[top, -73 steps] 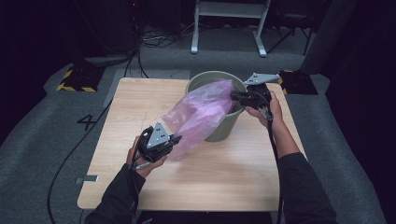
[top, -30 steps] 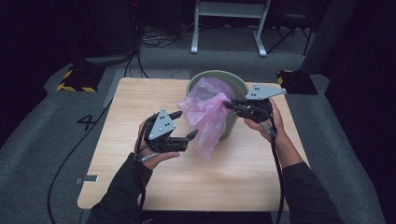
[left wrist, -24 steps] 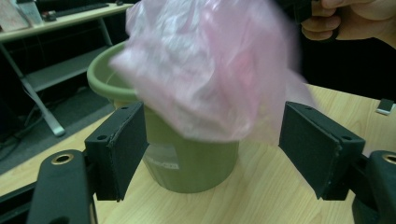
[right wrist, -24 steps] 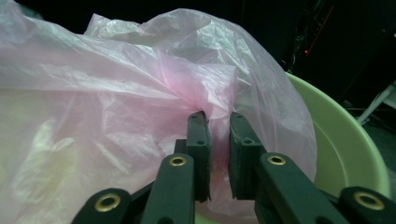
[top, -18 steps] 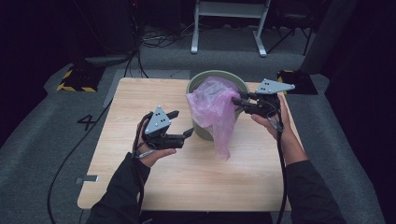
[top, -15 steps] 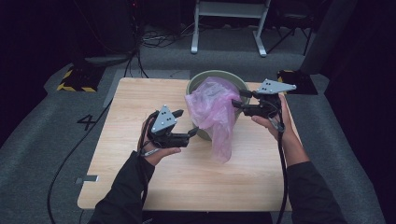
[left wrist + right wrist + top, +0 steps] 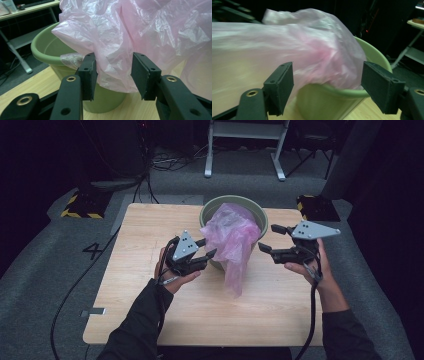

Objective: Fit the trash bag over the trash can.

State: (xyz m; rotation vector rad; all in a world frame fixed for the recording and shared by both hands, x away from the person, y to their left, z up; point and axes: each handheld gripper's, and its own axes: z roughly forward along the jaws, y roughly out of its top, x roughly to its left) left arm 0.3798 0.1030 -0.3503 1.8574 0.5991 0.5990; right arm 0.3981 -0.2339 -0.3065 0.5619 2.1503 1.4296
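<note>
A crumpled pink plastic bag [image 7: 232, 237] lies in a green pot [image 7: 252, 210] and hangs over its front rim down to the table. My left gripper [image 7: 207, 247] is at the pot's left front. In the left gripper view a fold of the bag [image 7: 140, 32] hangs between its jaws, which have just been closing and still stand apart [image 7: 113, 75]; the pot [image 7: 47, 50] is behind. My right gripper [image 7: 268, 238] is right of the pot, its jaws just opened wide and holding nothing. In the right gripper view [image 7: 327, 87] the bag [image 7: 312, 55] and pot [image 7: 372, 57] lie beyond its pads.
The pot stands at the back middle of a light wooden table [image 7: 150, 295]. On the floor behind are a white frame's legs [image 7: 245, 150], cables, a yellow-and-black striped block [image 7: 80, 205] at the left and a black box [image 7: 317, 207] at the right.
My right gripper let go of the bag and drew back to the right. The bag slumped onto the pot. My left gripper moved right, up to the bag, with its jaws narrower.
</note>
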